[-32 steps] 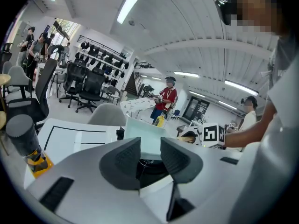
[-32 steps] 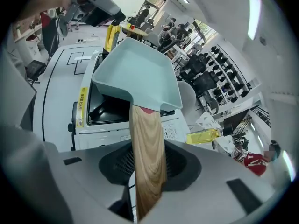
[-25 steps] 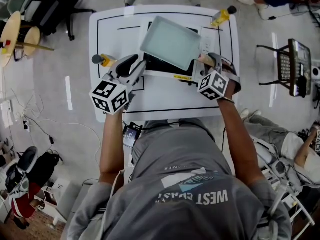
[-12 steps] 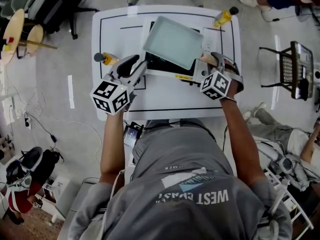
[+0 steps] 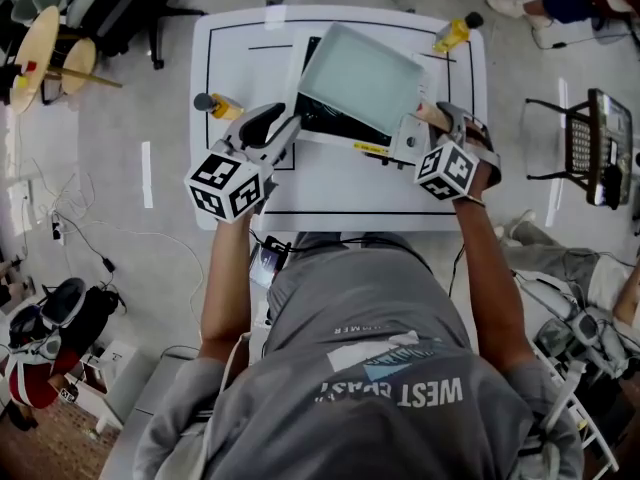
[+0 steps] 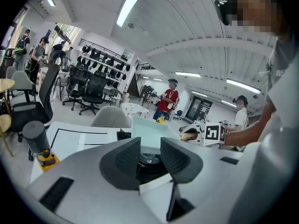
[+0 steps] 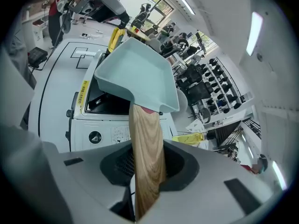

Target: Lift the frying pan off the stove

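At the left of the head view, a yellow bottle with a dark cap (image 5: 215, 105) stands on the white table (image 5: 330, 186). Just right of it, your left tongs (image 5: 283, 126) sit near the stove's front left corner, jaws apart and pinching nothing. At centre is the stove (image 5: 335, 128), white with a black top. The frying pan (image 5: 362, 78), pale green and square, hangs tilted above it, clear of the cooking surface. Right of centre, your right tongs (image 7: 147, 164) are clamped on the pan's wooden handle (image 7: 145, 139). A second yellow bottle (image 5: 452, 34) sits at the table's upper right.

Since a second ago, the pan has drifted toward the upper right over the stove, and more black top now shows along its left edge. Your grip has not changed. I judge the lift as good as done.

The right gripper view shows the handle running between the jaws, open air under the pan, and a round knob (image 7: 95, 136) on the stove's front. The head view shows none of this. The left gripper view shows the empty gap between its jaws, with the stove top and the pan beyond.
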Demonstrator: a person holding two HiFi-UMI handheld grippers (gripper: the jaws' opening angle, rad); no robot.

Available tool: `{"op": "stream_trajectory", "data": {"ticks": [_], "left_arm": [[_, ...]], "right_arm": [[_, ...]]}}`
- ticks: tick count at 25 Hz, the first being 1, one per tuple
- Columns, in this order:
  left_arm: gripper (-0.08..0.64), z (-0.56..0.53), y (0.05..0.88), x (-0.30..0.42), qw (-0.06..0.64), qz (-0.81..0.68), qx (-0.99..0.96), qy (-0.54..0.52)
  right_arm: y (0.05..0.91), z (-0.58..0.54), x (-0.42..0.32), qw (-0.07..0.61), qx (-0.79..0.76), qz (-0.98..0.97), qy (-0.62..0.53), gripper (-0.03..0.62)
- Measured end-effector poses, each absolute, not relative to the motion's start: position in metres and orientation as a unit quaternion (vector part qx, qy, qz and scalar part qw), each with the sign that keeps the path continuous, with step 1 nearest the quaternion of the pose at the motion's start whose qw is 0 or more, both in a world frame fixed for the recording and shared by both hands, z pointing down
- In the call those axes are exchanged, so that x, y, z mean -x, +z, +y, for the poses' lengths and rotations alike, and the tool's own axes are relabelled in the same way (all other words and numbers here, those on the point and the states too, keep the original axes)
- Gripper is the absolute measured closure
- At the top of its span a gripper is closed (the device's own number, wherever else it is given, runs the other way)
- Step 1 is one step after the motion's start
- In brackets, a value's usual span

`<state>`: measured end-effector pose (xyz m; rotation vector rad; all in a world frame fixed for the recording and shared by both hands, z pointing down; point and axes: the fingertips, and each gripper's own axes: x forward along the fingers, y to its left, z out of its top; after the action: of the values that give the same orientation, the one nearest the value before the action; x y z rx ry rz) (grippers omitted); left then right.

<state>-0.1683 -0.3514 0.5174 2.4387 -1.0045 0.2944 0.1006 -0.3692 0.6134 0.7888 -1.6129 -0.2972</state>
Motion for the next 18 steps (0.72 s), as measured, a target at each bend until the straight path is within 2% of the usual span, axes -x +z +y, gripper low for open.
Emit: {"op": "stream_trajectory", "data": {"ticks": [18], "left_arm": [[0.445, -0.324, 0.489, 0.169, 0.219, -0.394, -0.887, 0.1]], "right_arm": [[0.54, -0.365, -0.116, 0.584, -0.35, -0.715, -0.155, 0.491]]}}
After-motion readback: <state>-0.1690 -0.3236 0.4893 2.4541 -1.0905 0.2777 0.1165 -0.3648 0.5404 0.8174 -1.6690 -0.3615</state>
